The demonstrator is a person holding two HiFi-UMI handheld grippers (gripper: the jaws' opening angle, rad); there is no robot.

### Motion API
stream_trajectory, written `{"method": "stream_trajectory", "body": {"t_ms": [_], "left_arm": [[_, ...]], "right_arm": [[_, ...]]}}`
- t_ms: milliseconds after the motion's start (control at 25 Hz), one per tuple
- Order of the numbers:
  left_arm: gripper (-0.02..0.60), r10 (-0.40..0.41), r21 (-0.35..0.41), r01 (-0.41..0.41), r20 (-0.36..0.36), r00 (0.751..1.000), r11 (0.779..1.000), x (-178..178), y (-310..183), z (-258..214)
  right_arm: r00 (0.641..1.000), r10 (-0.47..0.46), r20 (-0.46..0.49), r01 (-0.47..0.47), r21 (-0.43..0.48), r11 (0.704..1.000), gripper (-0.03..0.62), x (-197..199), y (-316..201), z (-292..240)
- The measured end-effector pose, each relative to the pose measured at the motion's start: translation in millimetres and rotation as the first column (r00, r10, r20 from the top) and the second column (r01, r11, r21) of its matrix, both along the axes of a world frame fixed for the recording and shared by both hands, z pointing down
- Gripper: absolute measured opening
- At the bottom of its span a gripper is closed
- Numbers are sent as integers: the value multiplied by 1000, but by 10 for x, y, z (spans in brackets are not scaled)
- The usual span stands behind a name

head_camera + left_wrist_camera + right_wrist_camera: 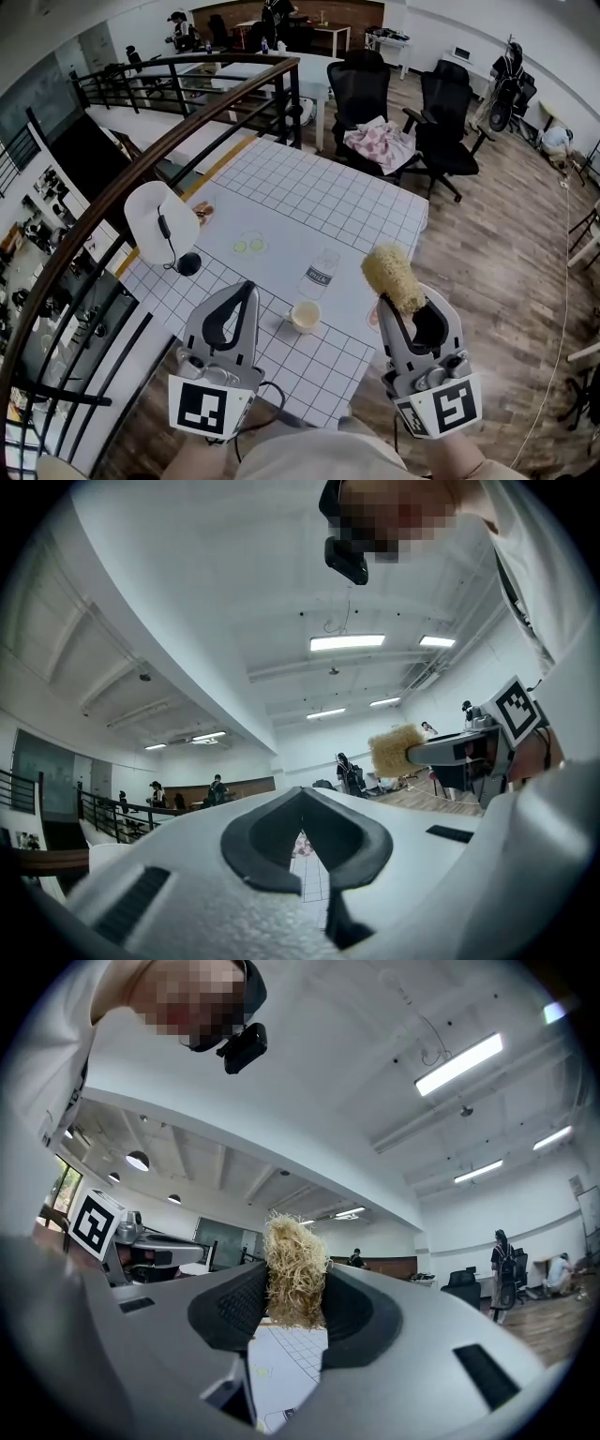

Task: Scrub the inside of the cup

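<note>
Scrubbing has not begun; the cup (306,317) stands apart from both tools. The right gripper (405,305) clamps the scrubber (392,274); the left gripper (246,289) is closed, empty.

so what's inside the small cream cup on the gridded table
Nothing solid shows inside the small cream cup: only its pale inner wall. Any liquid or residue is too small to tell. The straw-coloured fibre scrubber is outside it, clamped in the right gripper.

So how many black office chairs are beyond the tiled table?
2: one chair past the table's far edge, pink cloth on its seat; the other chair right of it. More may hide farther back.
</note>
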State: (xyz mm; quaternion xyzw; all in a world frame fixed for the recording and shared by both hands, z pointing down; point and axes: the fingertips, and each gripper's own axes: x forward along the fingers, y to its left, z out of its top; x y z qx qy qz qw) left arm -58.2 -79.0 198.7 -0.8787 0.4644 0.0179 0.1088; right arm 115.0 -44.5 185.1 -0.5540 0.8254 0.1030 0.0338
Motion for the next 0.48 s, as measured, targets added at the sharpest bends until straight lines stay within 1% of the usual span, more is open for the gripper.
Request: {"method": "stream_trajectory", "body": {"t_ms": [200, 360, 400, 480], "left_arm": [[14, 10, 17, -10, -5, 1000, 1000, -70, -82, -29], [14, 8, -14, -8, -4, 1000, 1000, -55, -109, 52], [14, 7, -11, -8, -4, 1000, 1000, -56, -113, 56], [14, 10, 22, -9, -4, 1000, 1000, -56, -120, 24]], "right_arm": [[1000, -20, -1, 20, -24, 1000, 153, -129, -85, 13], [1000, -26, -6, 26, -32, 999, 153, -137, -104, 37], [1000, -28, -8, 27, -33, 999, 153, -137, -108, 42], [1000, -28, -13, 28, -33, 999, 153, -130, -115, 46]]}}
